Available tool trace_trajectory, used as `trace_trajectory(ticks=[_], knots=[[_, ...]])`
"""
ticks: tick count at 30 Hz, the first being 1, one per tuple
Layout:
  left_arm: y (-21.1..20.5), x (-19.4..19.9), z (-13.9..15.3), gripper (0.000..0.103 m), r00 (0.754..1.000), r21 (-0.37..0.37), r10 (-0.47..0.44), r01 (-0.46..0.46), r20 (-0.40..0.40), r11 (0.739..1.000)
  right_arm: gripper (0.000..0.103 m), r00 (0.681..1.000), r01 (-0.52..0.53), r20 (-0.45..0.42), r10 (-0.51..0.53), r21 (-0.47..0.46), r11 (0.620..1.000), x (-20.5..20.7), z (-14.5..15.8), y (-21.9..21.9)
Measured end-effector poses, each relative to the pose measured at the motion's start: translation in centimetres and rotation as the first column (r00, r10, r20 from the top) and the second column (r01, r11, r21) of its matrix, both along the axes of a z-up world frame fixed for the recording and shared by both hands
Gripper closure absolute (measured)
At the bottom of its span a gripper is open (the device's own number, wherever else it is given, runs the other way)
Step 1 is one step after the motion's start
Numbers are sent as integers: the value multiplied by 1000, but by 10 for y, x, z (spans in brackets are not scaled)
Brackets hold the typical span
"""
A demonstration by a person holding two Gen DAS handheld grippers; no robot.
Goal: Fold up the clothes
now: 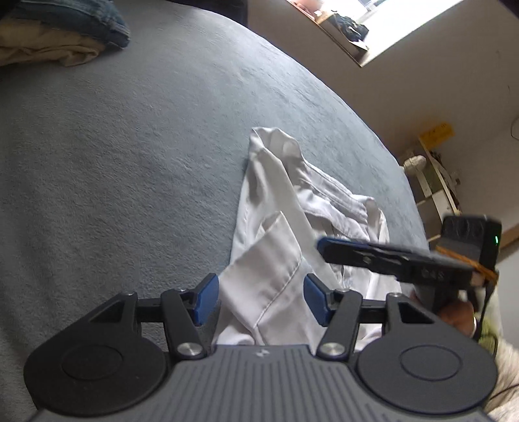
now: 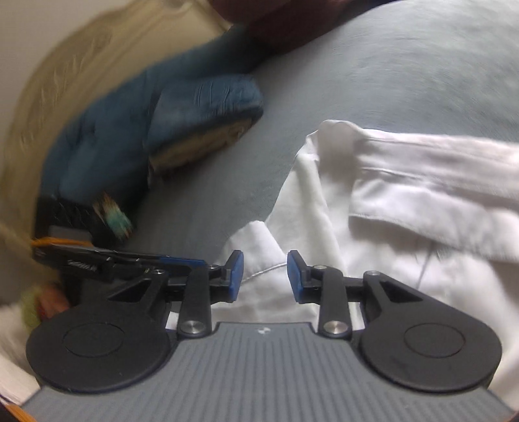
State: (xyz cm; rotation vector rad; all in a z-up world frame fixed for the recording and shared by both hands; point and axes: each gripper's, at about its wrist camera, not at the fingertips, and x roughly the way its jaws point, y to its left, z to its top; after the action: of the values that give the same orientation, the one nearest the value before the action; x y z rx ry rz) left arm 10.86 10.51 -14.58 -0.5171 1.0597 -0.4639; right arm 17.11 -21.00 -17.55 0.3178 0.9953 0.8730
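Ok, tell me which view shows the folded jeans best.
The right wrist view: the folded jeans lie large on the grey bedspread, though blurred. The left wrist view shows them sharper, but small and cut off in its top left corner.

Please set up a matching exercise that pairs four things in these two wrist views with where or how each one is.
Things:
1. white shirt
2. folded jeans
3. left gripper
4. tan garment

Descriptions:
A. lies under the denim at the far corner of the bed
B. fingers apart above white cloth, pressing on nothing
C. lies crumpled on the grey-blue blanket
D. rests on top of a tan piece of clothing

Pairs: 1-C, 2-D, 3-B, 4-A
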Motion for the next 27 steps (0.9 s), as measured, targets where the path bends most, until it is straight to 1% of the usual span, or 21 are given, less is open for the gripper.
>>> trace_trajectory(ticks=[2,4,6,7,9,11,12,15,17,19,20,22,23,25,26,27], knots=[[3,-2,-5,48,1000,-16,5,-5,-3,1000,74,1000,-29,-4,29,-15,999,6,-5,6],[5,-1,-10,59,1000,-29,0,0,-3,1000,73,999,-48,-25,47,-19,999,9,-10,9],[5,0,-13,63,1000,-30,-11,11,-6,999,73,997,-64,-50,63,-20,998,10,-16,9],[6,1,-15,63,1000,-26,-13,13,-9,1000,73,996,-65,-56,64,-19,998,10,-17,9],[12,-1,-14,61,1000,-10,6,-6,-17,1000,73,996,-60,-61,59,-13,998,8,-18,6],[20,-3,-13,51,999,0,30,-30,-23,1000,72,996,-53,-66,52,-1,999,6,-18,3],[23,-4,-14,43,999,-3,38,-38,-26,999,72,997,-46,-69,47,8,999,7,-18,2],[25,-1,-20,43,998,-24,46,-47,-52,999,71,996,-38,-84,39,16,999,8,-21,1],[23,1,-25,45,997,-42,46,-49,-64,998,71,995,-37,-94,38,16,999,9,-24,2],[21,2,-27,53,997,-52,47,-50,-55,997,71,994,-34,-100,36,23,999,9,-26,4],[20,3,-28,56,998,-57,49,-52,-50,997,71,994,-30,-104,32,29,999,9,-27,4],[20,2,-28,68,998,-72,53,-56,-39,996,71,993,-21,-114,26,44,999,9,-28,4],[20,2,-28,72,998,-76,56,-58,-34,995,71,993,-21,-115,26,49,999,8,-28,5],[20,1,-27,85,998,-75,62,-64,-24,995,74,993,-24,-114,31,56,998,6,-28,6],[19,0,-26,87,998,-75,65,-66,-17,995,76,994,-27,-107,33,56,998,4,-27,6],[19,-1,-24,91,998,-74,65,-65,-4,995,84,995,-29,-97,35,56,998,3,-26,6]])
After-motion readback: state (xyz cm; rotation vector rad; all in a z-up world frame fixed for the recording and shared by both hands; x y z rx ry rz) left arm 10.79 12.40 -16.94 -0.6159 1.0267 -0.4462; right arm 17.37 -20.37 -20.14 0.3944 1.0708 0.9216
